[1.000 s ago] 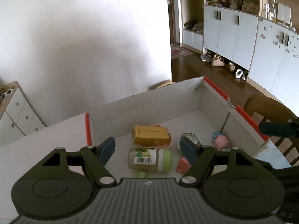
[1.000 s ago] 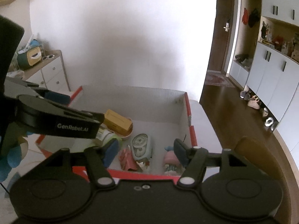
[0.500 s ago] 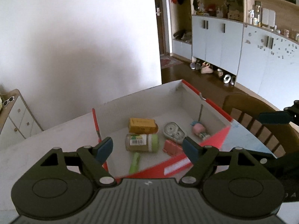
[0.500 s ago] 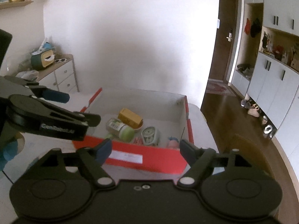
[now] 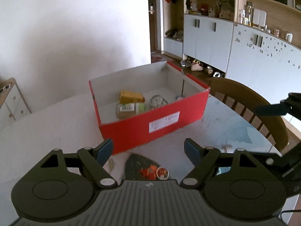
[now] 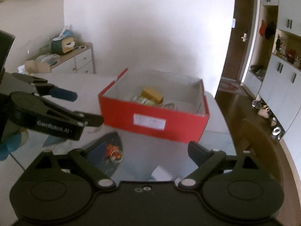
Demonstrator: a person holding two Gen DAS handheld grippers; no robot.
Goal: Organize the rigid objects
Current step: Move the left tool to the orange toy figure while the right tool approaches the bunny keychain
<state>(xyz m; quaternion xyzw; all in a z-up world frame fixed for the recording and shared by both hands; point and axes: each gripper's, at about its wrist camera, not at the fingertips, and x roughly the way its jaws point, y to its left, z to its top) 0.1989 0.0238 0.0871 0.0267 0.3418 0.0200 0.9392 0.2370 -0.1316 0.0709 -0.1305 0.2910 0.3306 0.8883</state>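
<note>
Sitting on the pale bench (image 5: pixel 56 128), a red box (image 5: pixel 154 126) with a white lining is standing open-topped ahead of both grippers, its long red side with a white label (image 5: pixel 164 121) facing the cameras. Inside it, several rigid things are lying on the floor of the box: a yellow carton (image 5: pixel 131 96) toward the far left, a jar with a green lid (image 5: pixel 129 110) lying on its side just in front of the carton, a round greenish tin (image 5: pixel 158 100) to the right of the jar, and something pink (image 5: pixel 179 98) near the right wall, mostly hidden by the near side.

The left gripper (image 5: pixel 148 149) is hovering on the near side of the box, its jaws standing wide apart with nothing between them. Below its fingers a dark mat with an orange pattern (image 5: pixel 144 166) is lying on the bench, close to the box's near side.

The right gripper (image 6: pixel 144 150) is hovering to the right of the left one, and its jaws are opening, already wide, with nothing held between them. In its view the left gripper is showing at the left edge, and a blue-gloved hand (image 6: pixel 11 145) is showing beneath it.

A wooden chair (image 5: pixel 250 105) is standing at the right edge of the bench. Pale cabinets (image 5: pixel 207 37) are lining the far right wall, with shoes (image 5: pixel 197 66) on the dark floor below them, and a low drawer unit (image 6: pixel 79 60) is standing against the far left wall.
</note>
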